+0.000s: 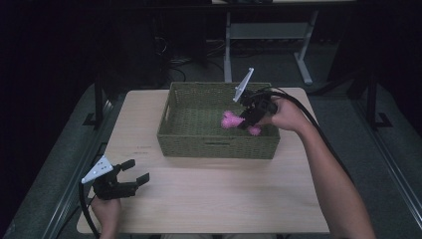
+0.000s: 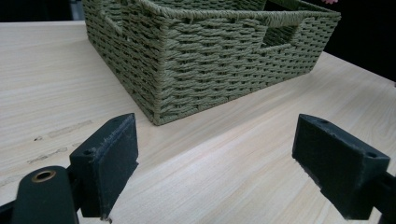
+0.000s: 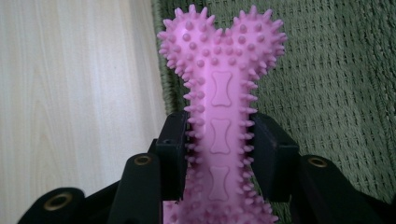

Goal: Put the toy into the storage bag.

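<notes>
A pink spiky bone-shaped toy (image 1: 230, 120) hangs over the inside of the green woven basket (image 1: 215, 145), near its right side. My right gripper (image 1: 248, 119) is shut on the toy's shaft; in the right gripper view the toy (image 3: 219, 98) stands between the two black pads (image 3: 172, 154) with the basket floor (image 3: 336, 84) behind it. My left gripper (image 1: 133, 172) rests low over the table's front left, open with nothing between its fingers. In the left gripper view my left gripper (image 2: 217, 172) points at the basket's near corner (image 2: 205, 60).
The wooden table (image 1: 224, 199) has bare room in front of the basket and on both sides. Faint dark marks (image 1: 143, 149) lie on the tabletop left of the basket. A desk frame (image 1: 268, 35) stands on the floor beyond the table.
</notes>
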The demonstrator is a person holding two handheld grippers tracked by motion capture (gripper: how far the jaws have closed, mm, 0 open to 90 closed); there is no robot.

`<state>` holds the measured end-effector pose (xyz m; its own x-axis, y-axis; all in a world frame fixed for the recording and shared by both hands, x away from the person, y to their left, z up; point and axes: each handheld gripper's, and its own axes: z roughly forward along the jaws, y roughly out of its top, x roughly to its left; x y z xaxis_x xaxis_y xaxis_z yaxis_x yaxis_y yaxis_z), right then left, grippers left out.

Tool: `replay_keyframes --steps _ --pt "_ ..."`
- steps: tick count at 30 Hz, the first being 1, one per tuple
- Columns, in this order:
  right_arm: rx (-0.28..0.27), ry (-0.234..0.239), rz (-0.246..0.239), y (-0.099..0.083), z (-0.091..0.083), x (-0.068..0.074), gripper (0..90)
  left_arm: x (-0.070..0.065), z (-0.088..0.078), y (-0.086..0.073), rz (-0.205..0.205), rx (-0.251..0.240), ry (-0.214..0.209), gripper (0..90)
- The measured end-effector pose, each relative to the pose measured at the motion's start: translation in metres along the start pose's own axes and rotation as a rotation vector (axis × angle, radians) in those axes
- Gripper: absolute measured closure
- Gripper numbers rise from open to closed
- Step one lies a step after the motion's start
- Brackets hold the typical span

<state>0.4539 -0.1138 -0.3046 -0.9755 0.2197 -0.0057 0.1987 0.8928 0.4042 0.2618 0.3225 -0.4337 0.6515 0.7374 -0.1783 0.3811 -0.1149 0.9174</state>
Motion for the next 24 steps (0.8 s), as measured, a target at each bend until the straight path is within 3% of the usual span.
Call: replay_keyframes --steps 10,24 --pt "0.027 0.013 0.021 -0.002 0.012 -0.013 58.3 0.000 0.000 0.000 0.003 0.002 -0.002 13.9" --pt "0.055 0.034 0.035 -0.002 0.031 -0.021 58.2 0.000 0.000 0.000 0.000 0.001 -0.002 13.9"
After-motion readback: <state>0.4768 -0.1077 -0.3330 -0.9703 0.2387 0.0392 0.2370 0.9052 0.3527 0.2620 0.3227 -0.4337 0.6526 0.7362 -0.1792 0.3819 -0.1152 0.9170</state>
